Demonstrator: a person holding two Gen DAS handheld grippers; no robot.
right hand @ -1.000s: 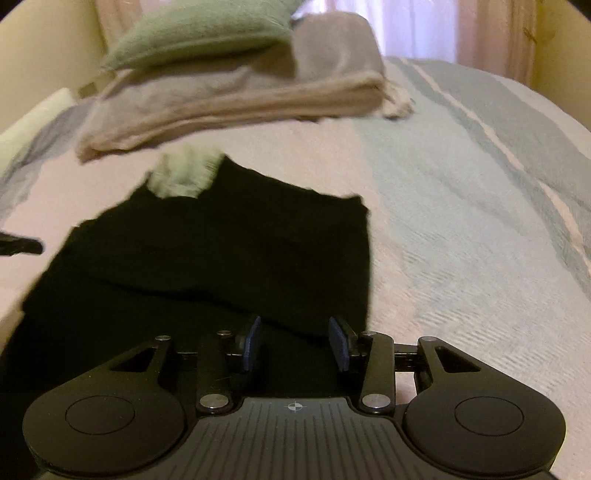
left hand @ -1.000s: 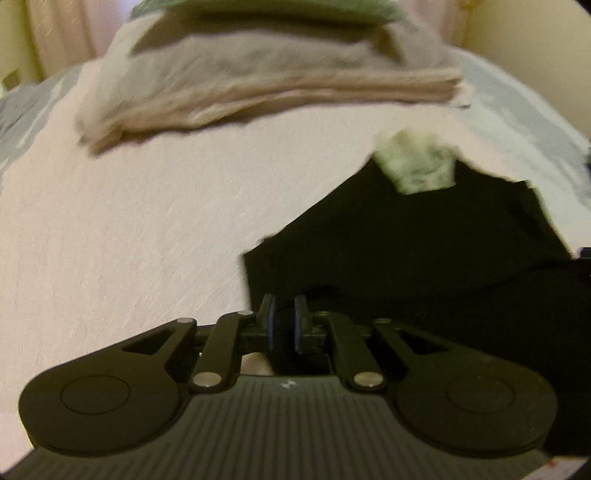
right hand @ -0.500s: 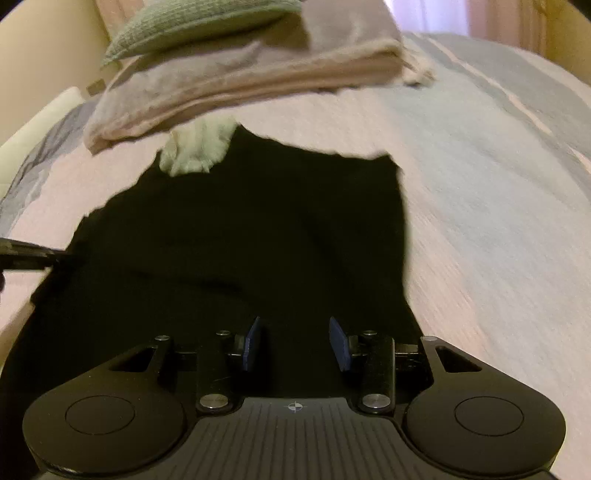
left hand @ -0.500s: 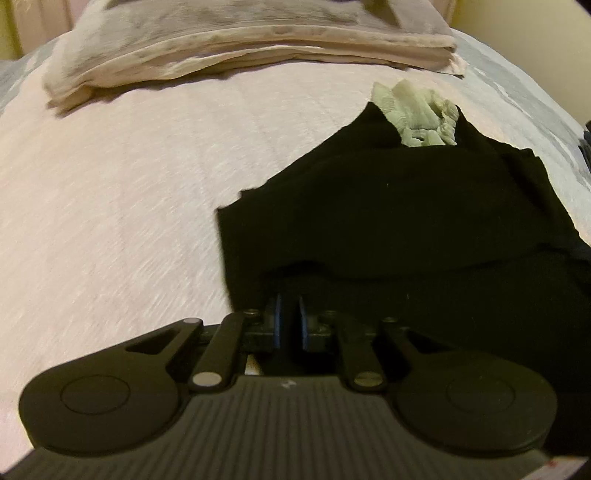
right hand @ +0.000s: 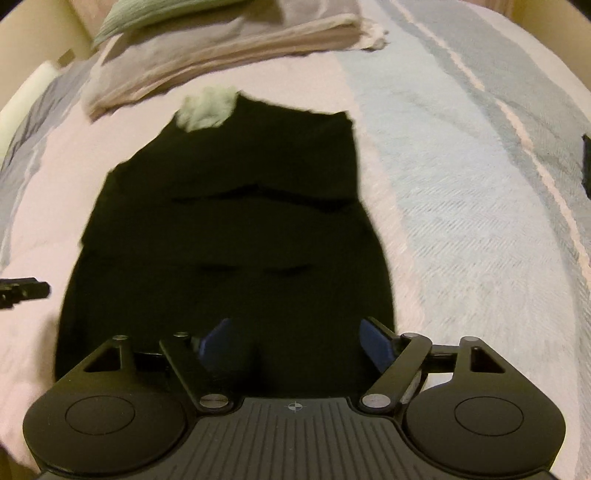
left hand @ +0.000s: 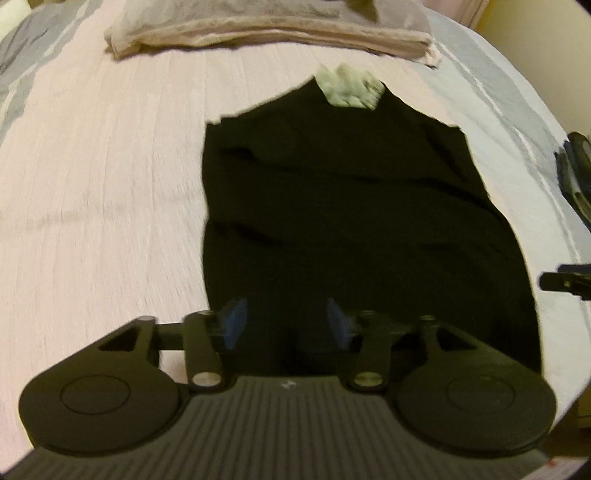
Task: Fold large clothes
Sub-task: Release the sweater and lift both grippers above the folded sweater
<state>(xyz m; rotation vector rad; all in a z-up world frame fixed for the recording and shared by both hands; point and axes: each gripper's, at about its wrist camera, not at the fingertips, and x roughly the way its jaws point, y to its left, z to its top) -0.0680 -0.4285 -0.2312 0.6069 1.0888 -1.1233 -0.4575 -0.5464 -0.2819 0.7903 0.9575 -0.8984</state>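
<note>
A black garment (left hand: 343,206) lies folded lengthwise on the bed, its far end touching a small pale green cloth (left hand: 351,88). My left gripper (left hand: 284,326) is open over the garment's near edge, with nothing between its blue pads. In the right wrist view the same black garment (right hand: 236,229) fills the middle, and the pale green cloth (right hand: 207,110) sits at its far left corner. My right gripper (right hand: 299,343) is open wide above the near hem, empty. Each gripper's tip shows at the edge of the other's view.
A stack of folded beige and grey blankets (left hand: 266,26) lies across the far end of the bed, with a green cushion (right hand: 155,14) on top. The bedspread (right hand: 461,206) is pink on the left and striped pale blue on the right.
My left gripper was shut on the garment's edge and has opened, letting it go. The right gripper opened wider. Both views tipped down and the garment now lies flatter and longer.
</note>
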